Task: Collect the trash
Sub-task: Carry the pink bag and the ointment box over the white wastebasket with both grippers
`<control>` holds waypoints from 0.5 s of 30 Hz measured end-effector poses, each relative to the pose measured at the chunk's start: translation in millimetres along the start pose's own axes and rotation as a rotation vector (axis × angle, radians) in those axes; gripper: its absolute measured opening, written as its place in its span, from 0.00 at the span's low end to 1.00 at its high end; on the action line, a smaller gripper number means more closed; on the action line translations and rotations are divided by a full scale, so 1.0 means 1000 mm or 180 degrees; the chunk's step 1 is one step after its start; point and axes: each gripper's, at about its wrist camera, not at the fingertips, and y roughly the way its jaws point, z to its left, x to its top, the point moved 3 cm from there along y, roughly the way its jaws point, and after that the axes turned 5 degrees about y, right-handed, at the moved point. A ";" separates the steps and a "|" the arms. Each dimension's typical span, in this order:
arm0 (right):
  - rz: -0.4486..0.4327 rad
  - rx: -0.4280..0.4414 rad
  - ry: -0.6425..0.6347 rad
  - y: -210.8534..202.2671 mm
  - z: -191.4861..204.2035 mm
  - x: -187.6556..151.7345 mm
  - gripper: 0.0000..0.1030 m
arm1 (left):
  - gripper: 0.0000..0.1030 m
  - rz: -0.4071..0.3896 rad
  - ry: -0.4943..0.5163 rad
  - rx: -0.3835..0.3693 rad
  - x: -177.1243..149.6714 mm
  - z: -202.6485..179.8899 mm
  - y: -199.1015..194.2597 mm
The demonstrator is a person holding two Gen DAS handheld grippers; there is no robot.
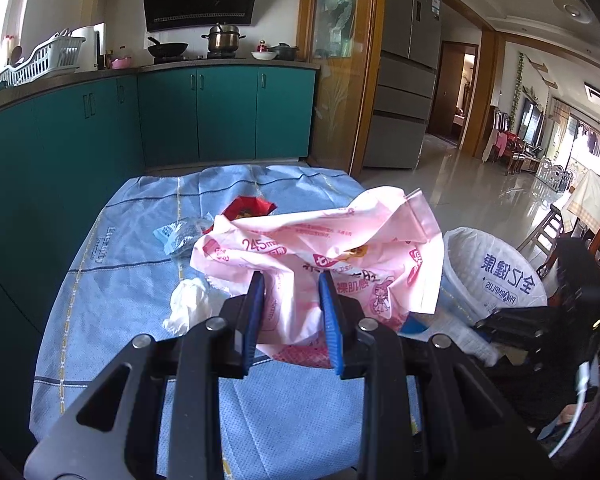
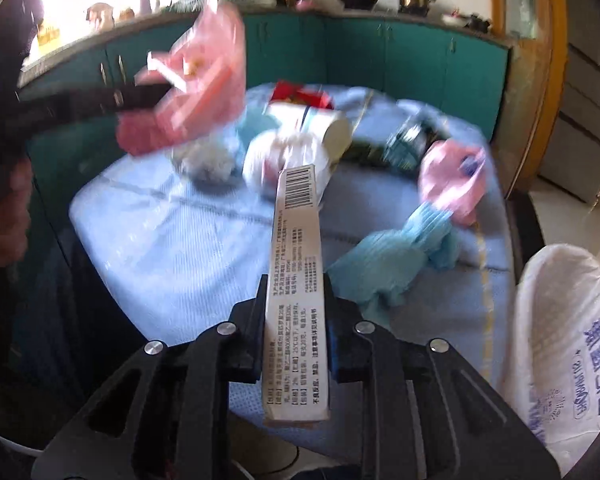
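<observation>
My left gripper (image 1: pixel 291 284) is shut on a crumpled pink plastic wrapper (image 1: pixel 320 240), held above the blue tablecloth (image 1: pixel 120 280). In the right wrist view the same pink wrapper (image 2: pixel 196 80) hangs blurred at the upper left. My right gripper (image 2: pixel 295 288) is shut on a long narrow box (image 2: pixel 296 240) with a barcode, which points away over the table. A white trash bag (image 1: pixel 496 276) stands open at the table's right side, and appears again as the white bag (image 2: pixel 560 340) at the lower right.
On the cloth lie a red packet (image 1: pixel 248 208), a clear wrapper (image 1: pixel 180 234), a white tissue (image 1: pixel 190 304), a white tub (image 2: pixel 300 140), a blue crumpled piece (image 2: pixel 392 264), a second pink wrapper (image 2: pixel 452 176) and a dark wrapper (image 2: pixel 408 140). Teal cabinets (image 1: pixel 220 116) stand behind.
</observation>
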 end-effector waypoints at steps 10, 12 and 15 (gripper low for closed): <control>-0.0430 -0.0645 0.0457 -0.072 -0.077 0.001 0.23 | 0.28 -0.0099 0.0075 -0.0336 0.029 -0.050 0.017; -0.0461 -0.0824 0.0533 -0.076 -0.090 -0.002 0.23 | 0.28 -0.0119 0.0114 -0.0409 0.033 -0.062 0.021; -0.0553 -0.1069 0.0711 -0.090 -0.115 -0.006 0.23 | 0.28 -0.0082 0.0180 -0.0553 0.040 -0.086 0.035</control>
